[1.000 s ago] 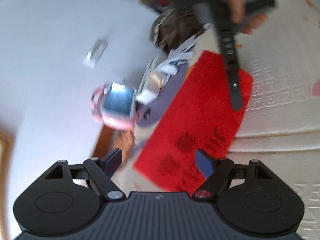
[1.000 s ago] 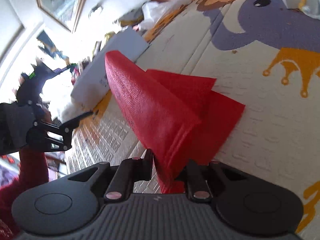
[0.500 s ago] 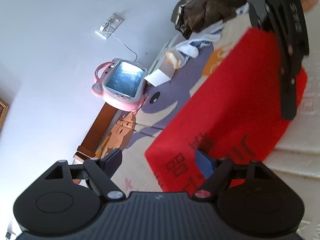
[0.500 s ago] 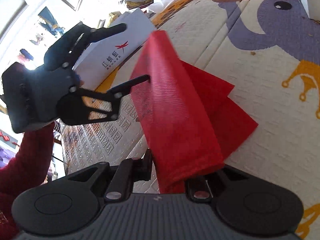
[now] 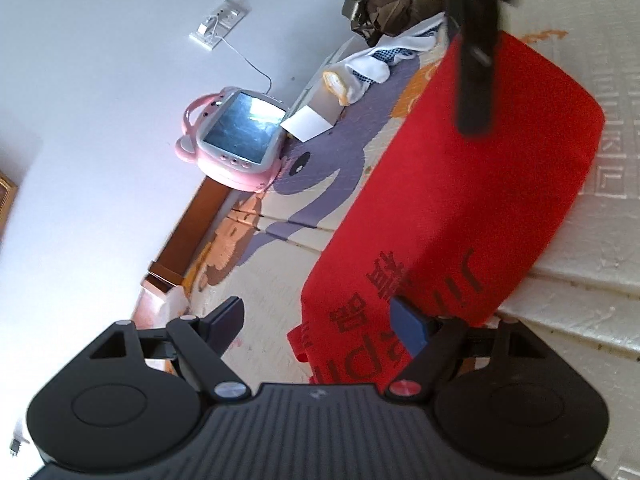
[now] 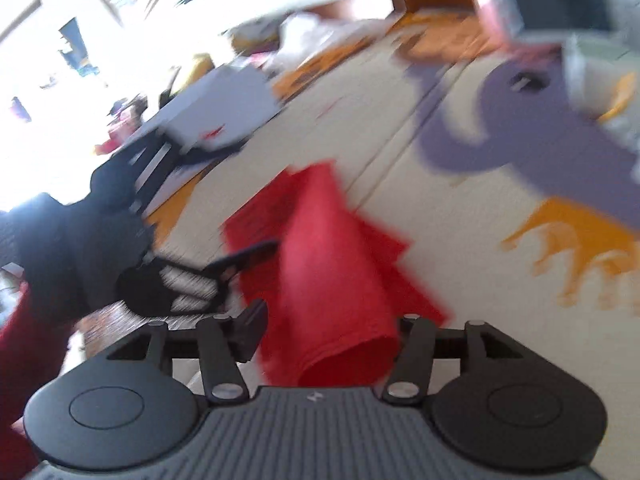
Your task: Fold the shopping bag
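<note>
- Red non-woven fabric shopping bag [image 5: 460, 208] lies on the cream foam floor mat [image 5: 580, 280], near the pink toy tablet [image 5: 236, 136] at the wall.
- One fold looks done: a top layer curves over, not yet pressed flat; further folds seem left.
- Its long axis runs from the left gripper [image 5: 320, 320] away toward the right gripper [image 6: 328, 336].
- Left jaws stand wide, holding nothing.
- Right jaws are opening; the bag's rolled edge sits between them, unpressed.

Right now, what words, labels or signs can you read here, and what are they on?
Red shopping bag: dark printed characters, turned sideways and partly covered; I cannot read them with confidence.
White box: a red mark, too blurred to read.
Nothing else shows legible text.
</note>
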Tool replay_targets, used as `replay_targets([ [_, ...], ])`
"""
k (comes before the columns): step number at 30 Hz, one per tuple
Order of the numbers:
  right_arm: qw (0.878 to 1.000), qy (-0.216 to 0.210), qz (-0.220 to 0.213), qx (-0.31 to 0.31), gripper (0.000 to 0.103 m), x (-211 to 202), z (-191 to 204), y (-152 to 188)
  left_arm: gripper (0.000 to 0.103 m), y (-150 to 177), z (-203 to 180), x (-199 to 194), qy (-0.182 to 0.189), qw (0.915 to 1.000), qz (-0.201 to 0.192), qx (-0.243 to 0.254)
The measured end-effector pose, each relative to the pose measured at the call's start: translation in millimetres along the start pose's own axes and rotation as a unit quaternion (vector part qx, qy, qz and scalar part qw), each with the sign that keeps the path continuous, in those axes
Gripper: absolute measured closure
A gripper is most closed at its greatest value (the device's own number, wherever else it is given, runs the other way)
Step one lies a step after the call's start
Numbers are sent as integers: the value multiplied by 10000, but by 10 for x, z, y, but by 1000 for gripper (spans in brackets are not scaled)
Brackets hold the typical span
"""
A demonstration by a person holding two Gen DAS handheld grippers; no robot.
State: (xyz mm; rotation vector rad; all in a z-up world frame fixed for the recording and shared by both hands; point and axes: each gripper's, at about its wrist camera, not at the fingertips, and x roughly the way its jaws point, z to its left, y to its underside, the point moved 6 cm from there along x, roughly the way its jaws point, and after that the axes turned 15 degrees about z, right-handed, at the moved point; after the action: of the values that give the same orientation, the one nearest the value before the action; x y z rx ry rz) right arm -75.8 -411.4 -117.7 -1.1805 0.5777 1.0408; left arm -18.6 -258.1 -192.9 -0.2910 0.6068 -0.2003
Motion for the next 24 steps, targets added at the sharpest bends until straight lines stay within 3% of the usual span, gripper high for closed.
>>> replay_targets([
  [2, 9986, 343, -387, 51, 45, -127, -35, 12, 23, -19, -41, -19, -163, 9998, 2, 122],
  [3, 9943, 708, -791, 87, 45, -268, -46, 46, 23, -24, -40, -20, -174, 9997, 5, 141],
  [6, 9686, 1825, -1635, 412, 34, -571, 24, 118, 23, -25, -2, 2, -18, 9999, -3, 113],
  [8, 9643, 1828, -1872, 404, 30, -646, 148, 126, 23, -21, 23, 9, 85, 9999, -9, 95],
  [9, 9695, 1574, -1877, 51, 30, -632, 298, 137, 23, -19, 30, 9, 116, 9999, -6, 82],
  [11, 9689, 1529, -1890, -462, 31, -551, 474, 158, 23, -19, 45, 13, 174, 9998, 35, -12],
  [13, 9595, 2127, -1661, -803, 34, -311, 587, 193, 23, -19, 43, 14, 161, 9998, 64, -72],
  [15, 9585, 2412, -1177, -958, 48, -37, 545, 176, 23, -20, 25, 7, 96, 9999, 93, -108],
  [17, 9708, 2142, -713, -810, 62, 166, 427, 176, 23, -25, -6, -12, -1, 9999, 117, -71],
  [18, 9763, 1964, -585, -699, 62, 250, 388, 161, 23, -24, -12, -21, -26, 9999, 120, -58],
  [21, 9772, 1946, -373, -759, 62, 383, 287, 160, 23, 0, -16, -91, -7, 9999, 91, 50],
  [24, 9734, 1727, -495, -1421, 61, 410, 225, 86, 22, 15, 76, -296, 547, 9983, -178, -103],
])
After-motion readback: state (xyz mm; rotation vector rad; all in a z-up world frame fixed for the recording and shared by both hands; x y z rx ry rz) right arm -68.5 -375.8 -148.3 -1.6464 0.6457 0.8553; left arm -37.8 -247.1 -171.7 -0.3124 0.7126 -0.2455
